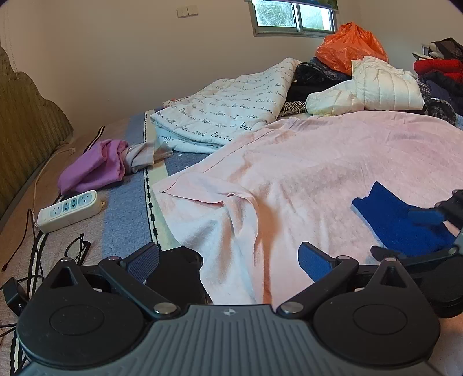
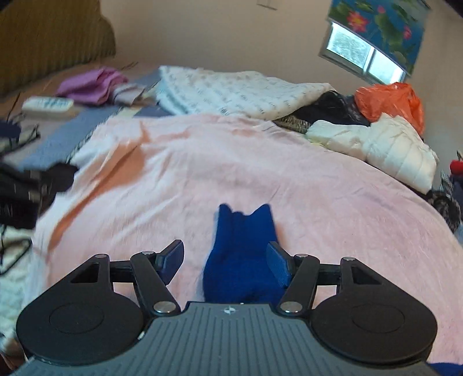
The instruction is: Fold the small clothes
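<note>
Presently both grippers, left gripper (image 1: 228,264) and right gripper (image 2: 225,261), spread wide, holding nothing; blue garment (image 2: 243,254) lies between the right's fingers; quilt (image 1: 231,110) script illegible.

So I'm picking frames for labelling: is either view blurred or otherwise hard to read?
Left wrist view: sharp, text on the white quilt readable, though fisheye bends the edges. Right wrist view: motion-smeared, worst at the left around the power strip; the blue garment between the open right tongs stays legible. Both: soft daylight, the window slightly blown out.
</note>
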